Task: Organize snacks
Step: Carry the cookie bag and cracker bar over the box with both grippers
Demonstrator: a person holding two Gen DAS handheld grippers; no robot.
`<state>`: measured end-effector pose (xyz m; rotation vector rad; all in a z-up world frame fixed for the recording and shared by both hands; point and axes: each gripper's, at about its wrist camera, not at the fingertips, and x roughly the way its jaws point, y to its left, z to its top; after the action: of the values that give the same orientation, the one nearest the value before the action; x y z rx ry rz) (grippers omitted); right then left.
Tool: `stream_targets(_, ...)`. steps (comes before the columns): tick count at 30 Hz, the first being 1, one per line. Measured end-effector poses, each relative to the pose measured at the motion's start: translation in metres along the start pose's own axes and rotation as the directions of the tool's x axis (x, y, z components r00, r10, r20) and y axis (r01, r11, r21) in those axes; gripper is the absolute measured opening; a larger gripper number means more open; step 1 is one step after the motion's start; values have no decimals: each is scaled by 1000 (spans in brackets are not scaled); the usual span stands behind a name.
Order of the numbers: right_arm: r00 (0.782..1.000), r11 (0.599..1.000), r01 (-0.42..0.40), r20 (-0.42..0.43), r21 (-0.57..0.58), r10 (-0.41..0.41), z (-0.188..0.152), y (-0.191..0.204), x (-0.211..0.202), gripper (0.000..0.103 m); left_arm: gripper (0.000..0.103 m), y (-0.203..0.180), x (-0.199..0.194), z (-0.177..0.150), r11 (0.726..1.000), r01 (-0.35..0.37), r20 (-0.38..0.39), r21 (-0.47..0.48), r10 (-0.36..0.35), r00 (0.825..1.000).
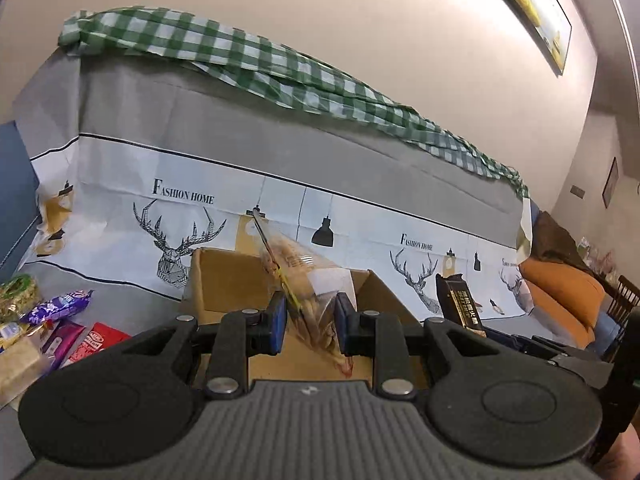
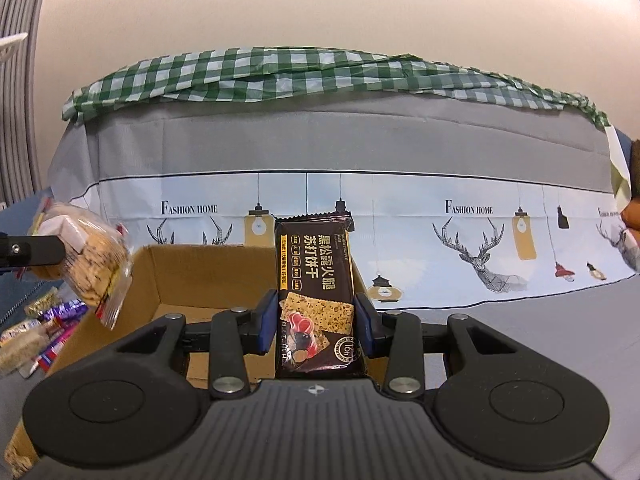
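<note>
My left gripper point(image 1: 311, 322) is shut on a clear bag of biscuits point(image 1: 308, 280), held edge-on above an open cardboard box point(image 1: 224, 280). The same biscuit bag point(image 2: 86, 264) hangs at the left of the right wrist view, over the box's left wall. My right gripper point(image 2: 316, 320) is shut on a dark brown pack of soda crackers point(image 2: 316, 280), upright above the cardboard box point(image 2: 200, 276). That cracker pack point(image 1: 460, 300) also shows to the right in the left wrist view.
A pile of loose snacks point(image 1: 48, 320) lies left of the box on the grey cloth; the snack pile point(image 2: 36, 328) also shows from the right wrist. A covered sofa back with a deer print point(image 2: 360, 208) and a green checked cloth point(image 2: 320, 72) rises behind. Orange cushions point(image 1: 560, 292) lie far right.
</note>
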<state>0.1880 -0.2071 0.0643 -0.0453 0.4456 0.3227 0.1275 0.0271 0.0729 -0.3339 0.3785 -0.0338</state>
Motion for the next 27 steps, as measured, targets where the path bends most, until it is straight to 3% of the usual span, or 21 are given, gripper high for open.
stream_targets(9,1000,1000,8,-21,-5,-8,-2,6,7,41,23,-5,8,-8,1000,-7,-46,19,8,999)
stream_targets(27,999,1000,-9,-39,-23,8,-3,9,9,41,21,-16,17,-15,1000,8,-67,28,-6,998)
